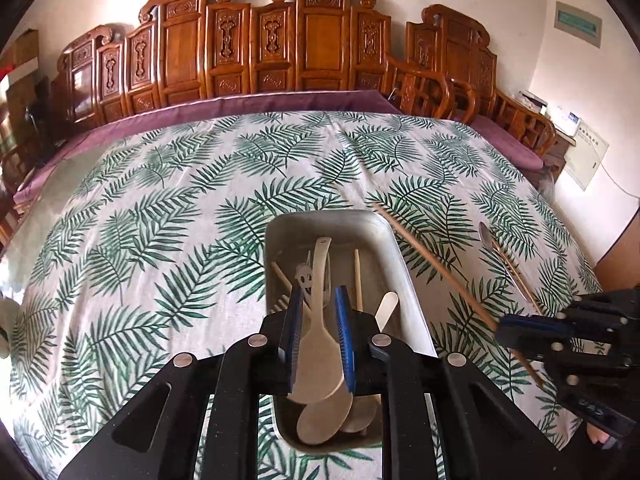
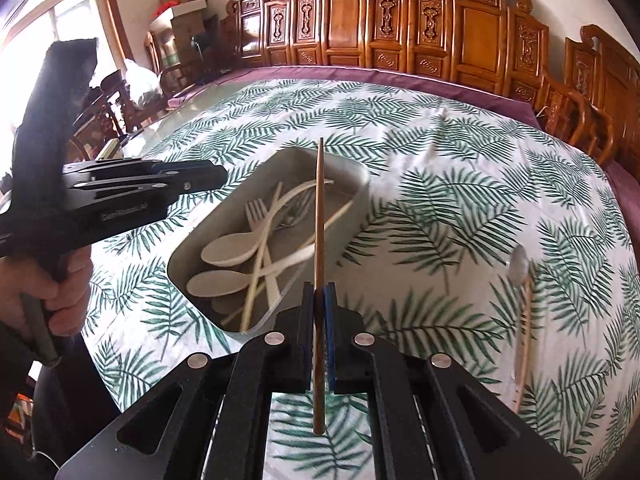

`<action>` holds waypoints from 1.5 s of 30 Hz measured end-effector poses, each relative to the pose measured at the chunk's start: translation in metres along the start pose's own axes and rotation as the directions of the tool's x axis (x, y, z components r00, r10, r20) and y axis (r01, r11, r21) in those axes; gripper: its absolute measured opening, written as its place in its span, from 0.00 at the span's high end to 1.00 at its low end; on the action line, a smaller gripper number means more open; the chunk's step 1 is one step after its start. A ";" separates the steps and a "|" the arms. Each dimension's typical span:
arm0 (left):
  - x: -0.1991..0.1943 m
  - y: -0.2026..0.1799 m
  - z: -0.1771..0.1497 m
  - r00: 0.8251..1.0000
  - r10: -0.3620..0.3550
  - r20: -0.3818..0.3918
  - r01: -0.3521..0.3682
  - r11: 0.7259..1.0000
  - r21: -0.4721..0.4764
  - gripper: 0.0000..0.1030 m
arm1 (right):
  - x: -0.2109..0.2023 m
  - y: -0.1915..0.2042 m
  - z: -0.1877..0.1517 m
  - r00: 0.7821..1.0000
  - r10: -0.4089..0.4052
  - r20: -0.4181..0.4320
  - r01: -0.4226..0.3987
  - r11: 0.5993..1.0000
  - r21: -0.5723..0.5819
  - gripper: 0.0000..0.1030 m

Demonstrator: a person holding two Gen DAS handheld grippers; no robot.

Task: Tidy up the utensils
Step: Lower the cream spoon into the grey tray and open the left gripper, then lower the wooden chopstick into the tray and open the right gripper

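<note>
A grey metal tray (image 1: 332, 217) (image 2: 362, 178) lies on the leaf-print cloth and holds several cream spoons (image 1: 320, 344) (image 2: 230, 250), a fork (image 2: 256, 210) and pale chopsticks. My left gripper (image 1: 319, 294) (image 2: 218, 174) hovers over the tray's near end. Its blue pads stand a little apart, and a spoon lying in the tray shows through the gap without being gripped. My right gripper (image 2: 319, 288) (image 1: 502, 330) is shut on a dark brown chopstick (image 2: 319, 208) (image 1: 432, 260). It holds the chopstick near its middle, just right of the tray, with the tip reaching over the rim.
A metal spoon (image 1: 486, 234) (image 2: 520, 268) and a light wooden chopstick (image 1: 518, 280) (image 2: 524, 344) lie on the cloth right of the tray. A carved wooden bench (image 1: 304, 40) with a purple cushion runs behind the table. A hand (image 2: 60, 300) holds the left gripper's handle.
</note>
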State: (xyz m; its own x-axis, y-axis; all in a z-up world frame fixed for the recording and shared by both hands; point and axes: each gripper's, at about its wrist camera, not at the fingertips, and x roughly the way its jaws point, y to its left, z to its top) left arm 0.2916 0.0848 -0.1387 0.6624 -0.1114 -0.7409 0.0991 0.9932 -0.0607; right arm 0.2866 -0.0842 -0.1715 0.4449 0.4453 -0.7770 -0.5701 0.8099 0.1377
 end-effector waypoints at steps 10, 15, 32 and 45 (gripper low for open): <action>-0.036 0.018 -0.004 0.999 0.004 0.053 -0.004 1.000 -0.001 0.82 | 0.028 0.027 0.018 1.000 0.015 -0.019 -0.015 0.999 0.029 0.94; -0.046 0.027 -0.009 0.997 0.015 0.070 -0.014 1.000 -0.011 0.77 | 0.041 0.036 0.023 0.999 0.013 -0.032 -0.011 0.999 0.050 0.94; -0.049 0.043 -0.022 0.998 0.028 0.065 -0.026 0.999 -0.028 0.74 | 0.056 0.045 0.032 0.999 -0.021 -0.036 0.024 0.996 0.084 0.93; -0.042 0.033 -0.029 0.999 0.020 0.046 -0.020 1.000 -0.006 0.74 | 0.039 0.041 0.025 1.000 0.020 0.005 -0.020 0.996 0.091 0.93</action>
State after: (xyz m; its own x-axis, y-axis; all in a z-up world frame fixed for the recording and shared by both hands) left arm 0.2454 0.1229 -0.1286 0.6973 -0.0931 -0.7107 0.0815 0.9954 -0.0504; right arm 0.2979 -0.0241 -0.1811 0.4371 0.4629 -0.7712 -0.5135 0.8324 0.2085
